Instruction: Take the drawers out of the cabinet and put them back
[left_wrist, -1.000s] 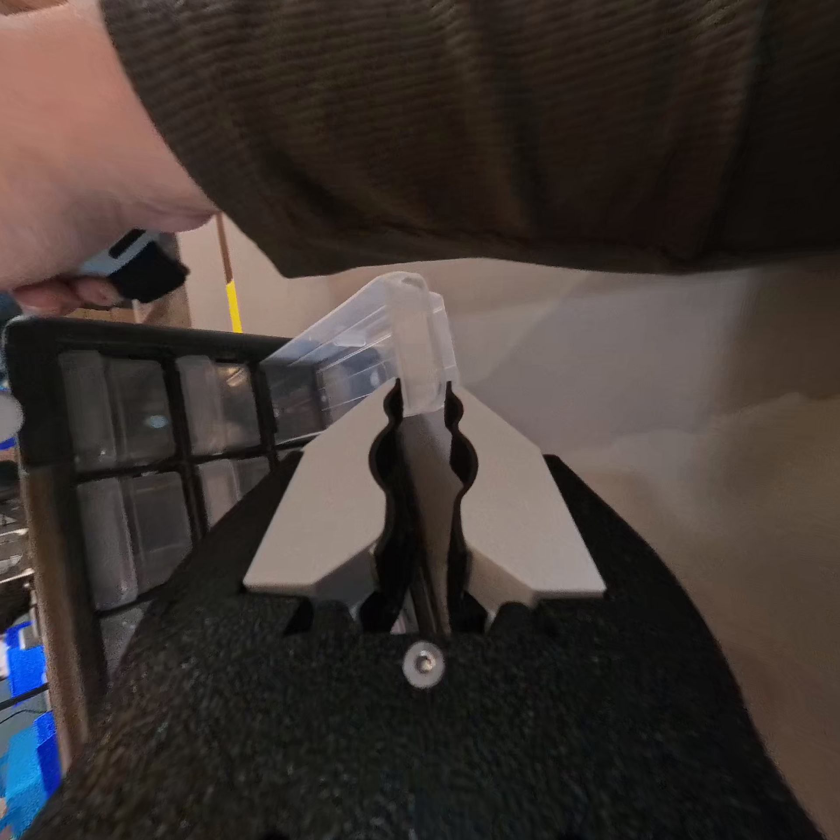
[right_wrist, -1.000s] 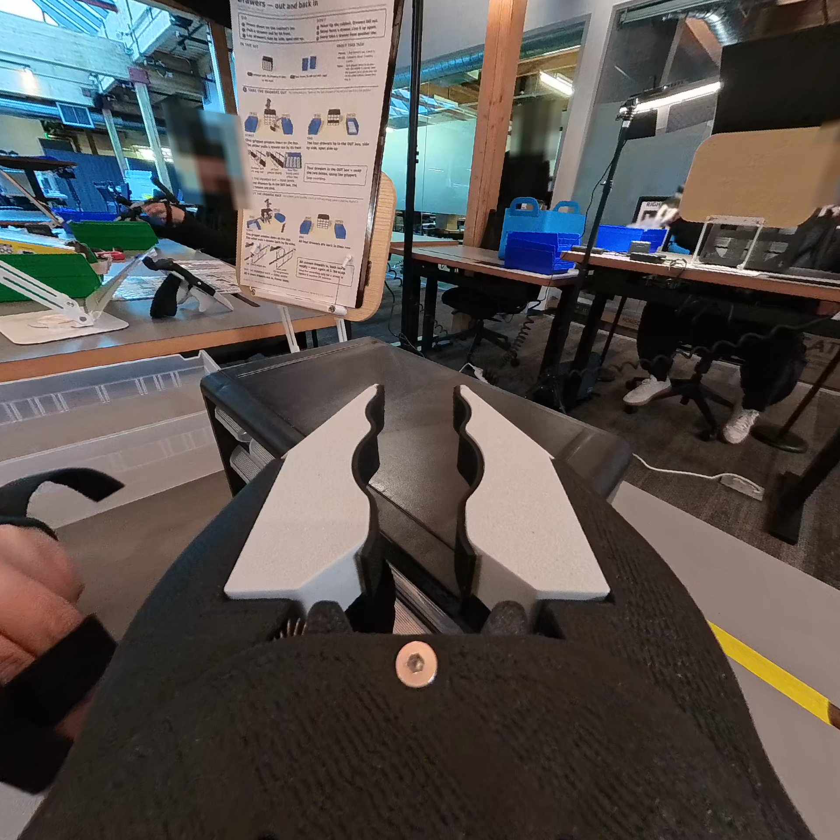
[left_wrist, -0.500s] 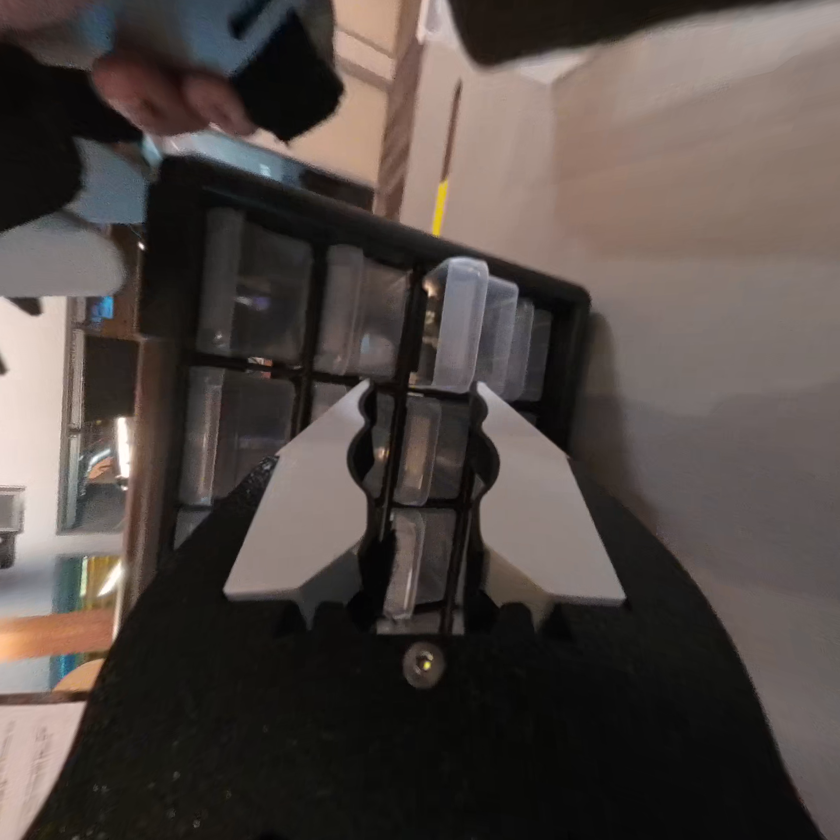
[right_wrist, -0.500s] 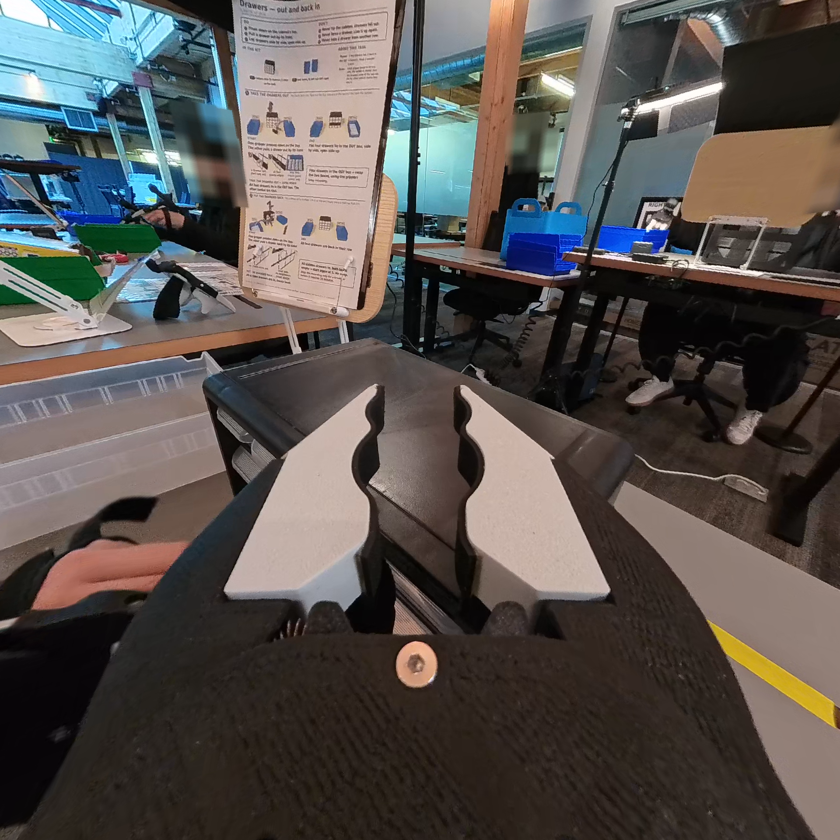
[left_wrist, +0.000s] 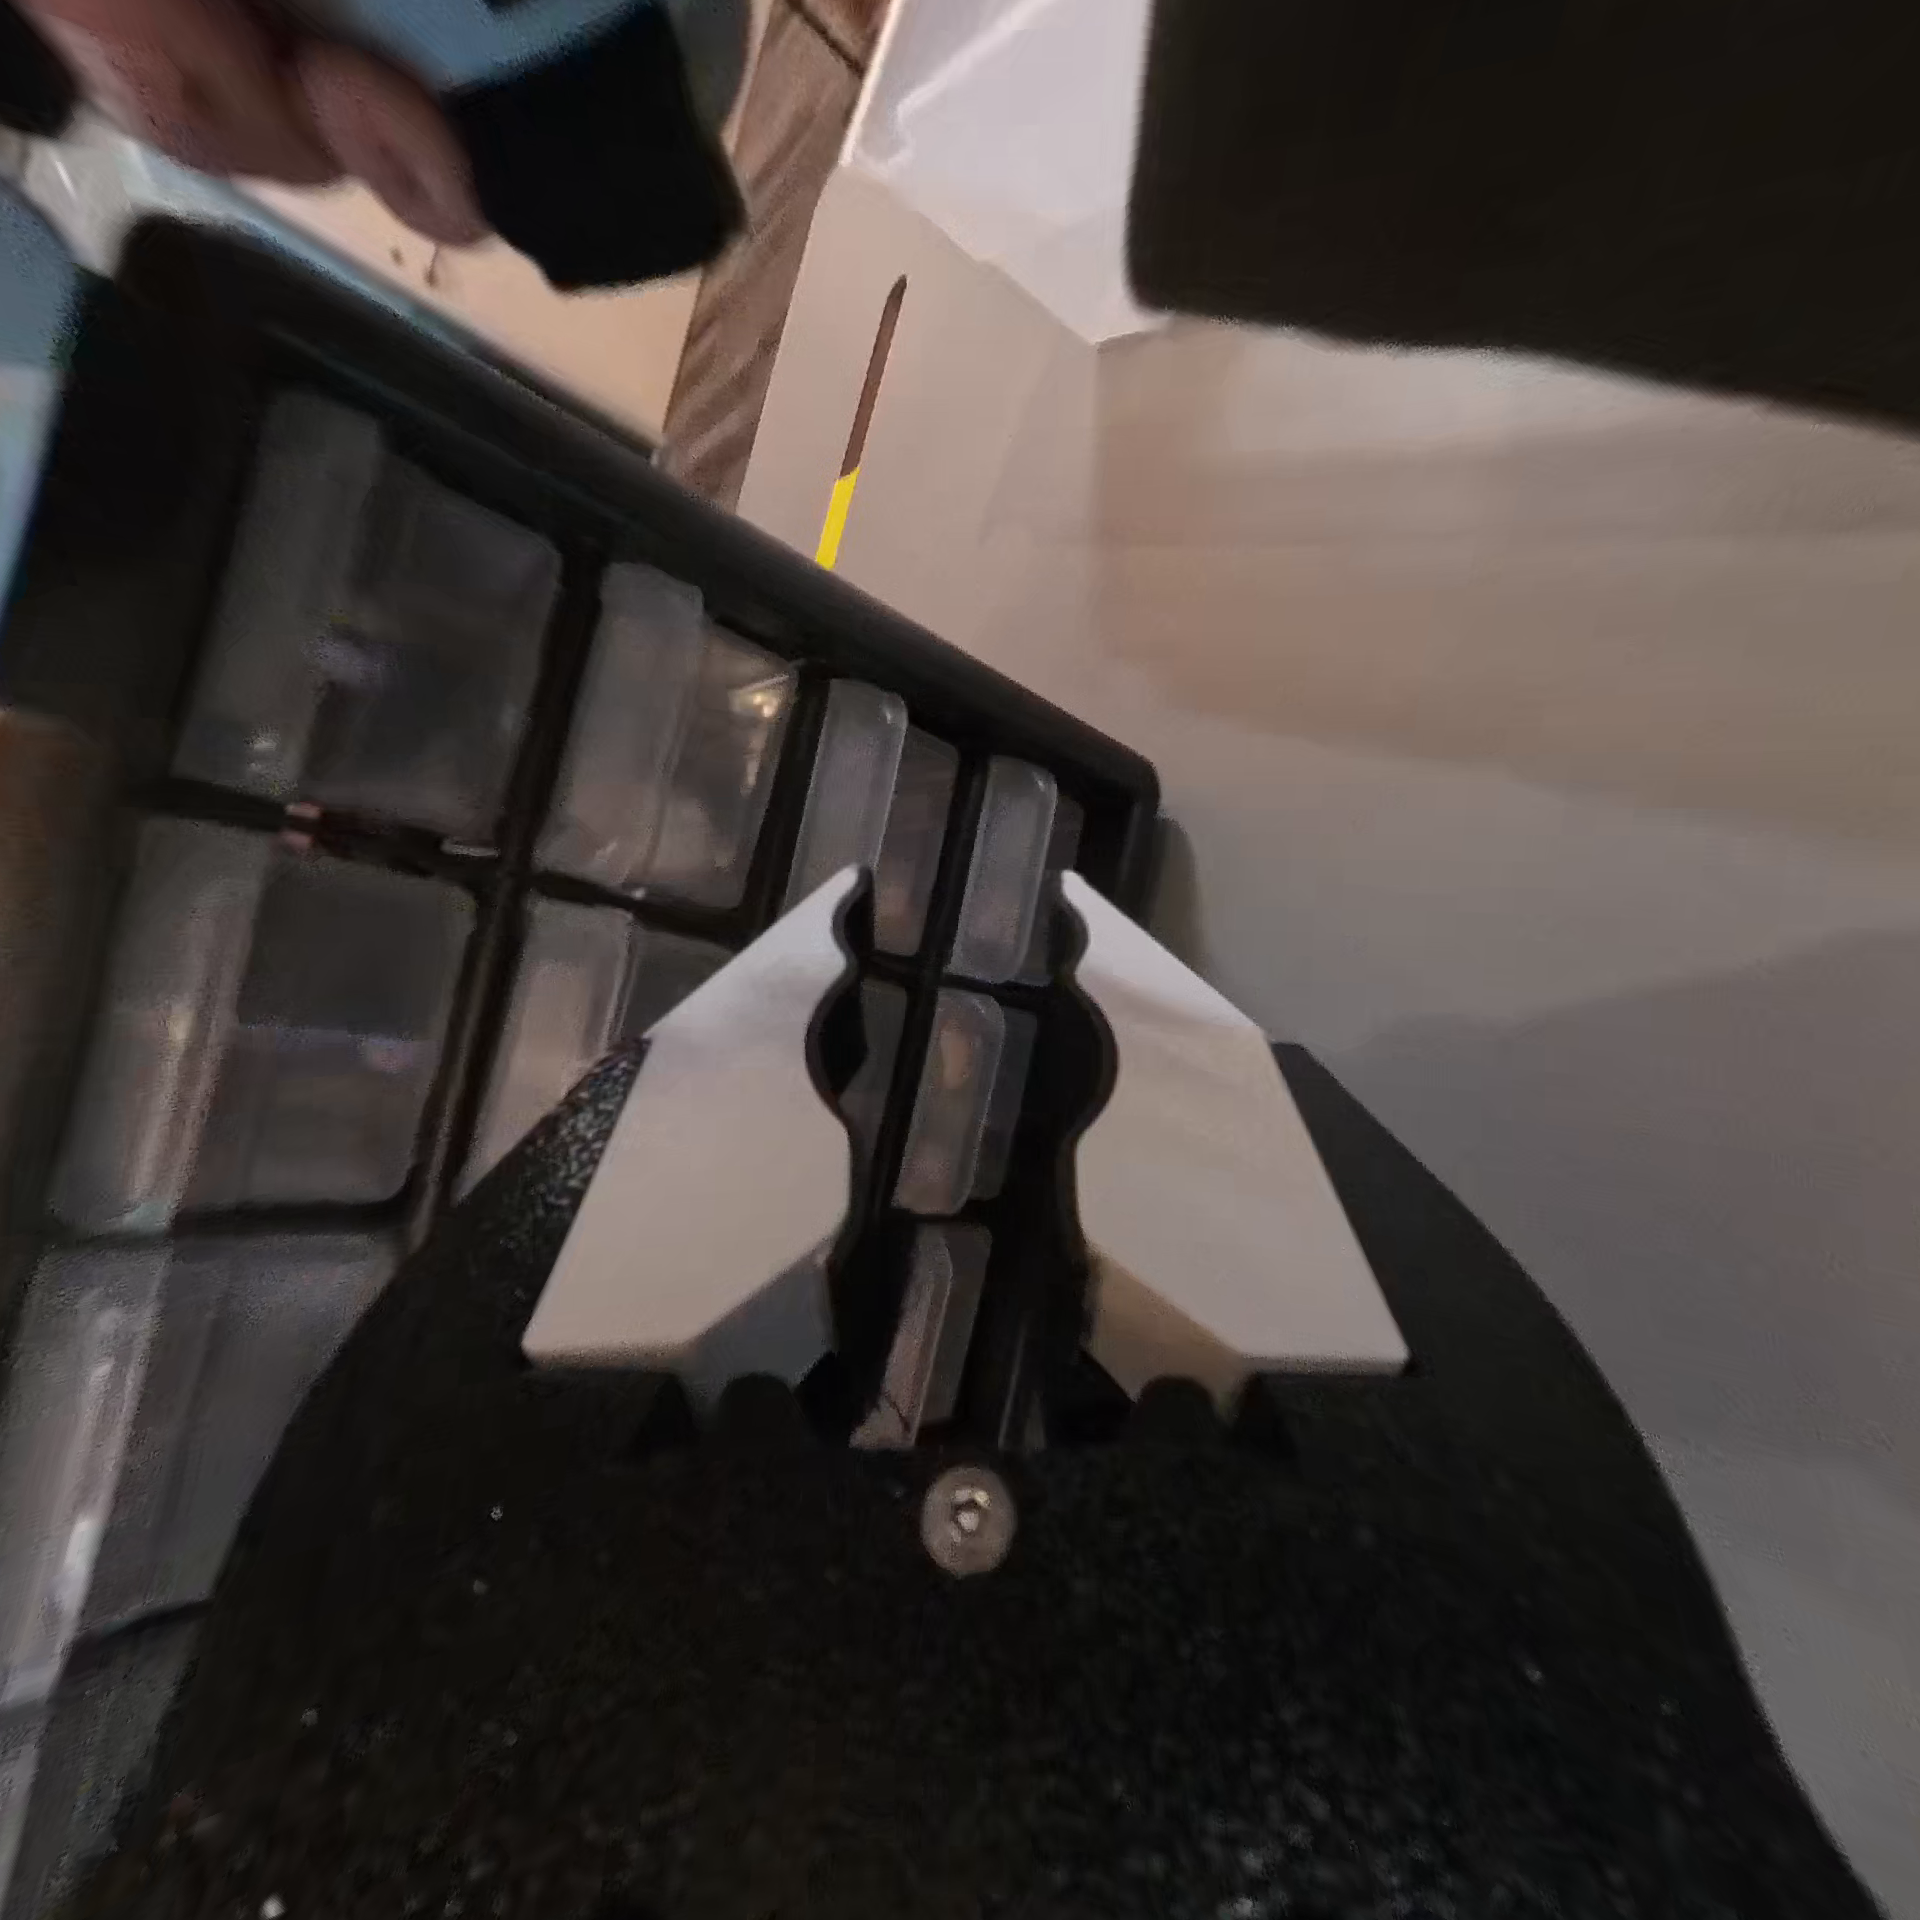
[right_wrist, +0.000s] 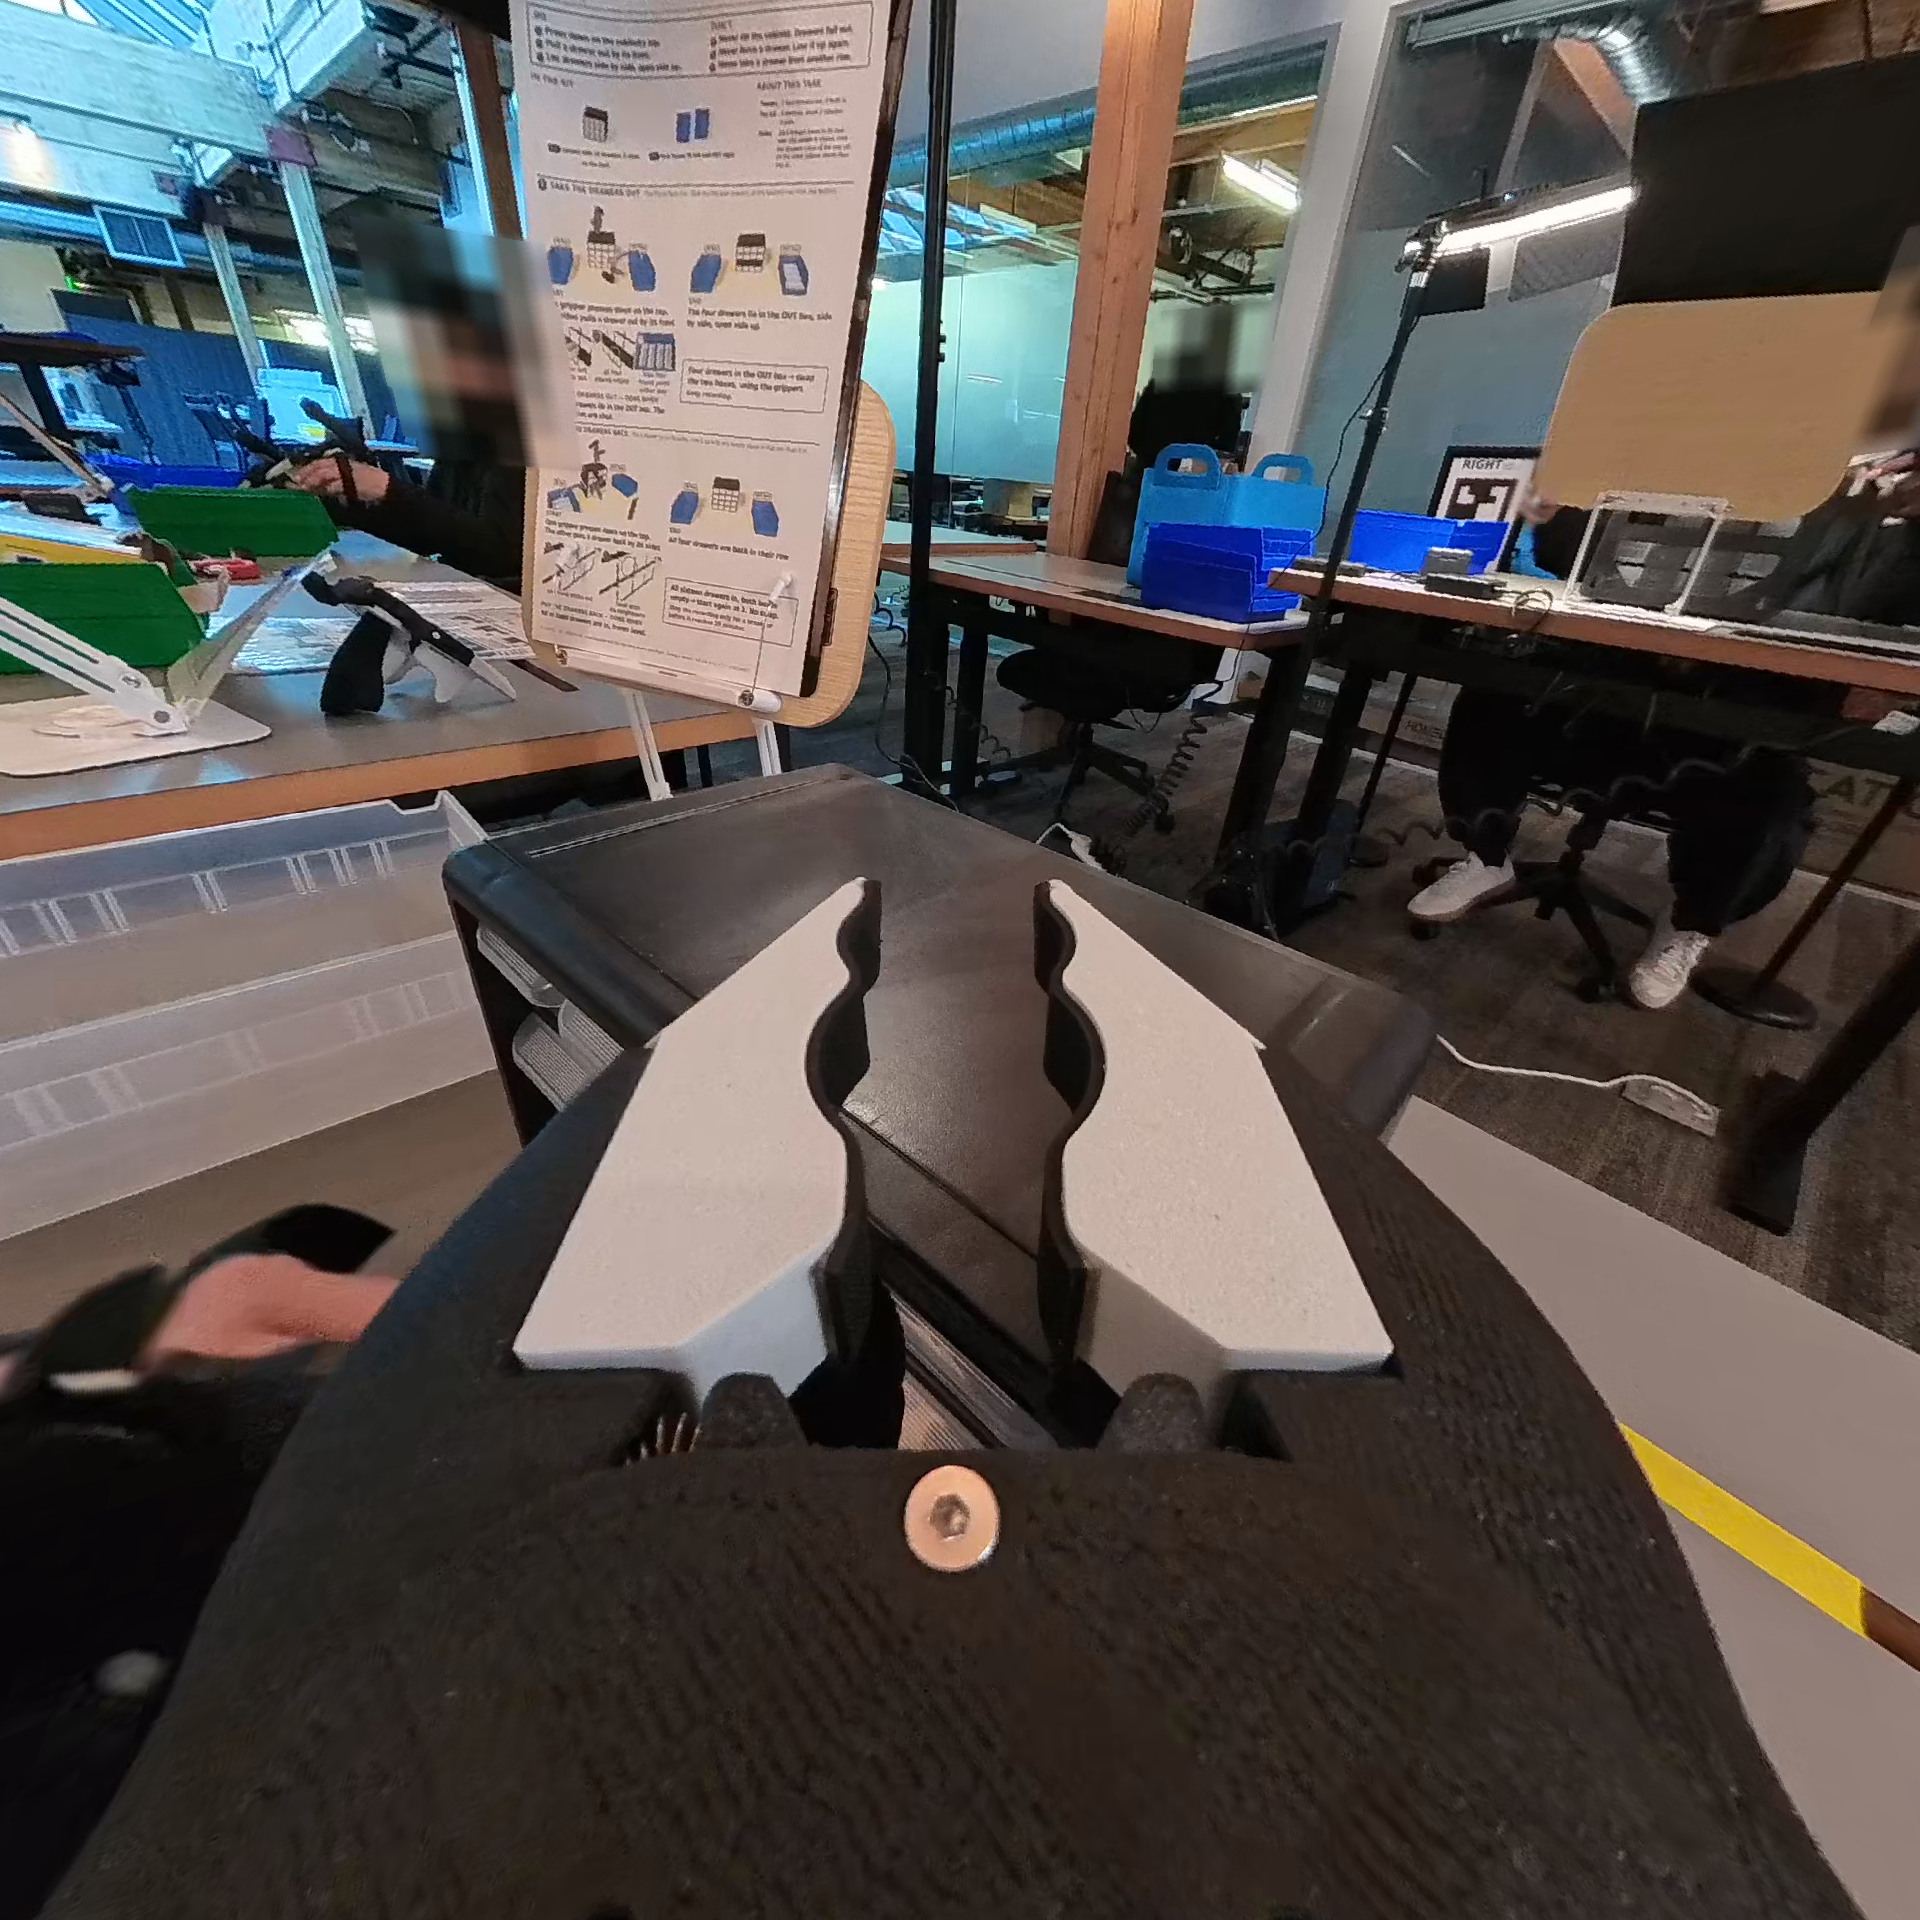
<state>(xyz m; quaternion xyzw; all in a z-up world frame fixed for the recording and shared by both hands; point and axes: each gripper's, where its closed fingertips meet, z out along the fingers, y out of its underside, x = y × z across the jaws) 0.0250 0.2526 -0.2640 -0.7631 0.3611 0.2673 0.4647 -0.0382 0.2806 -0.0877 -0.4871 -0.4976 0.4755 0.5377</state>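
The black cabinet fills the left of the left wrist view, seen tilted, with clear drawers in all the slots that show. My left gripper is open and empty, just in front of the drawer fronts nearest the table. My right gripper is open and empty, and lies over the cabinet's black top. I cannot tell whether it touches the top. The hand holding the right gripper shows at the upper left of the left wrist view.
A clear plastic bin stands left of the cabinet. An instruction sheet on a stand stands behind it. The hand holding the left gripper is at the lower left. The grey table has yellow tape near its edge. A dark sleeve hangs overhead.
My left gripper was shut on a clear drawer, pushed it into a cabinet slot, then opened and let go. The drawer now sits level with its neighbours. The right gripper has stayed in place.
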